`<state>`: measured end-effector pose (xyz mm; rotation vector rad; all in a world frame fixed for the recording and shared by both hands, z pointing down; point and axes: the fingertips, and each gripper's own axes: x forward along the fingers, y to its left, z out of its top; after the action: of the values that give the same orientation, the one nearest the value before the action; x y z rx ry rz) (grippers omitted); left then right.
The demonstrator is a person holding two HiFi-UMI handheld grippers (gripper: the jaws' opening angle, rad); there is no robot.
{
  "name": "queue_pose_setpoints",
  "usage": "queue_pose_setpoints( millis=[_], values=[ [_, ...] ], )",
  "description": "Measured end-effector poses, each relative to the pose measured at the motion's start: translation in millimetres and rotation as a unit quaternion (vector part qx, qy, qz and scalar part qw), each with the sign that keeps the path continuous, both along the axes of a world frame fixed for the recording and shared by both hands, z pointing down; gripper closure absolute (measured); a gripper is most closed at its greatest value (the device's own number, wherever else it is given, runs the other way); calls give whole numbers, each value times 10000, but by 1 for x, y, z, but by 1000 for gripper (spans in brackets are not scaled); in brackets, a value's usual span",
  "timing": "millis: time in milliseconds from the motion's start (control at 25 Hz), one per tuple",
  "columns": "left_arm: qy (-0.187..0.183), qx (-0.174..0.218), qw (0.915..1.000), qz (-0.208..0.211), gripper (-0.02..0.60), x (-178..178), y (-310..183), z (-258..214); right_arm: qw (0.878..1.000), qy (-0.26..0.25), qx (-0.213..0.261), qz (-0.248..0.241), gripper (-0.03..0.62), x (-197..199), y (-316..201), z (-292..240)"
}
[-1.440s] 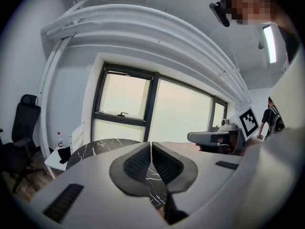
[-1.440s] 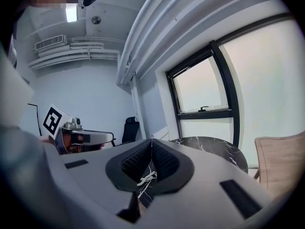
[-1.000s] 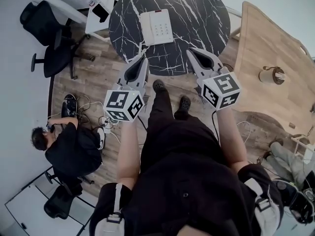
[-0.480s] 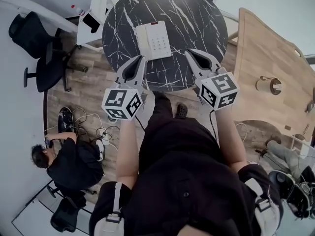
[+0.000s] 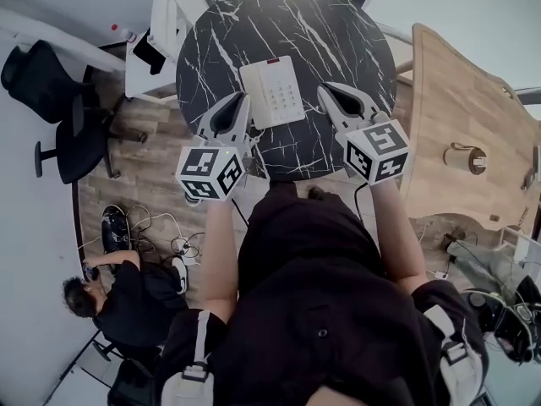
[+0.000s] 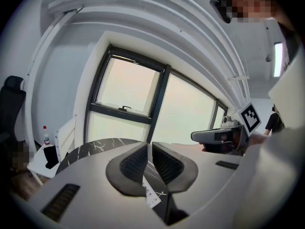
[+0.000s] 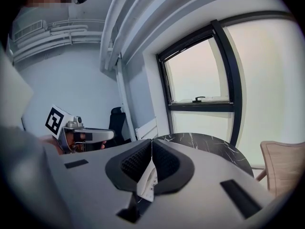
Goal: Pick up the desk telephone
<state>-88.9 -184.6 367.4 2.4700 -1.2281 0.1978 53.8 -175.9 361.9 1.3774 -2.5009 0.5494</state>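
Telephone (image 5: 274, 91) flat on round marble surface (image 5: 296, 15), toward near edge, long axis roughly 12-to-6, top tipped toward 11. Left hand-held gripper (image 5: 237, 104) at its 9 o'clock, jaws closed, empty. Right hand-held gripper (image 5: 331, 96) at its 3 o'clock, likewise closed, empty. Neither touching. Left looks marginally nearer; jaws likely must open before grasp.

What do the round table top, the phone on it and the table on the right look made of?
Round table top: black marble or a marble-look laminate, white veins, slight sheen. Desk telephone: matte white plastic, probably. Right-hand table: light wood, visible grain.
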Motion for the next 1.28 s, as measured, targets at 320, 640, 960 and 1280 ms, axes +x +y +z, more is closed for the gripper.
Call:
queue_pose_setpoints(
  millis=[320,640,960,1280],
  values=[
    [86,-259,9995,171,557,-19,-29,27,9995,190,-199,158,562,-16,-24,17],
    [21,-579,9976,381,546,-19,-47,52,9979,299,-537,203,562,-18,-33,45],
    [-48,-1266,9915,306,477,-20,-50,105,9916,344,-1239,151,560,-16,-39,102],
    [-195,-1781,9831,380,442,-19,-53,155,9827,419,-1803,-15,557,-20,-52,158]
  ],
)
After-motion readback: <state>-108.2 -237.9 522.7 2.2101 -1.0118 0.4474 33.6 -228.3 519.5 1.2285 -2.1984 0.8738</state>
